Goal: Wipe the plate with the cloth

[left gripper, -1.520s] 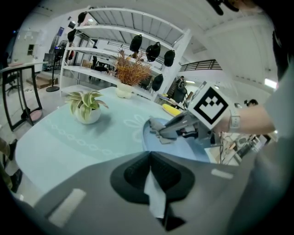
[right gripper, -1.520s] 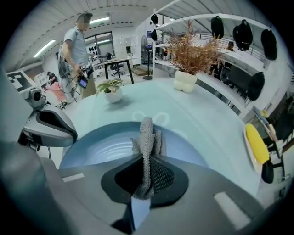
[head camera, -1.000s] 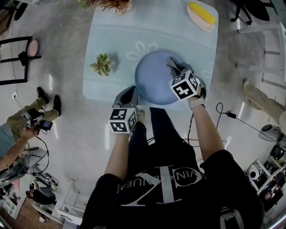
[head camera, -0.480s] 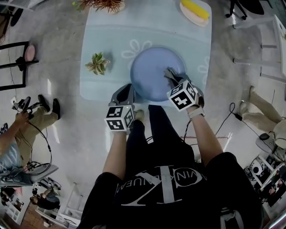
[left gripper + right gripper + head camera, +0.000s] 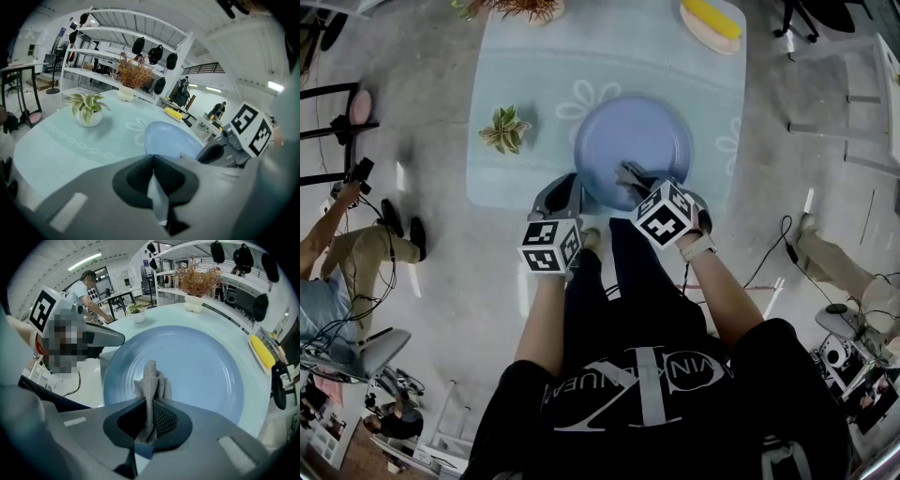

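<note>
Pale counter (image 5: 516,84), upper centre, carrying blue plate (image 5: 628,131).
Right tool (image 5: 628,173) pinches grey cloth (image 5: 150,380) at the plate's lower part for wiping; left tool (image 5: 573,185), pressed together, sits at the rim, probably steadying it.

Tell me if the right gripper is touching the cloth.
Touching. The right gripper view shows the right gripper clamped on the grey cloth, with the plate behind it.

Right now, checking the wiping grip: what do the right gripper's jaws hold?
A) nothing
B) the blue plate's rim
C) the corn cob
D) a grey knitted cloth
D: the right gripper is shut on the grey knitted cloth, whose free end sticks out over the blue plate.
</note>
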A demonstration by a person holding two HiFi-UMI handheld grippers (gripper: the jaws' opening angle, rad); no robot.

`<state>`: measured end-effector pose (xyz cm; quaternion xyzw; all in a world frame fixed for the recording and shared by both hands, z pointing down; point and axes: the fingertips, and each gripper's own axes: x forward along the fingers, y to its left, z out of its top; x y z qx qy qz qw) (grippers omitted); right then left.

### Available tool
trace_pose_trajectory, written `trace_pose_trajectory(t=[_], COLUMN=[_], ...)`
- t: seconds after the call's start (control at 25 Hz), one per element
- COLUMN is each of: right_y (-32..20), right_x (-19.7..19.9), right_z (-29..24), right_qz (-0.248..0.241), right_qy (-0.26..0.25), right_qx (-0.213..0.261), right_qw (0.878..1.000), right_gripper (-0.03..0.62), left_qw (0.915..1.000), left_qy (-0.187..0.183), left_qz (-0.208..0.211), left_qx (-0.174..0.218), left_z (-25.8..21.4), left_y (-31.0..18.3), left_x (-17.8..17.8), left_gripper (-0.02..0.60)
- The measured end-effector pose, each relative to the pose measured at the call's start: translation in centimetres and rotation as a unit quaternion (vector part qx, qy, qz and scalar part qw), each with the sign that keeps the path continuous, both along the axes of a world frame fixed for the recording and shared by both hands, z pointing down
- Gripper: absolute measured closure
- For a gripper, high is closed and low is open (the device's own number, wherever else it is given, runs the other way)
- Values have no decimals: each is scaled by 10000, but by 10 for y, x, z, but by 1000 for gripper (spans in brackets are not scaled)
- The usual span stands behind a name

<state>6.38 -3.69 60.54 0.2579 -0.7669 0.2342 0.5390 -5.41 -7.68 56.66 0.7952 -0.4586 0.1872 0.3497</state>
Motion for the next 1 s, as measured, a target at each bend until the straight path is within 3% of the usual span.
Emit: trace_pose_trajectory(t=[0.52, 1.0], right_y=[-42, -107], right_x=[-58, -28], right_z=[-3, 0], right_qz=[-342, -40], right_qy=[-521, -287], right_qx=[309, 775], right_qw=[9976, 9966], right_gripper=[568, 568], left_qw=[10000, 9999], left_qy=[5, 32], left_qz=[-21, -53], left_qx=[-54, -105], left_z=[0, 4], left_y=[-1, -3], left_x=[-1, -2], left_gripper=[581, 581])
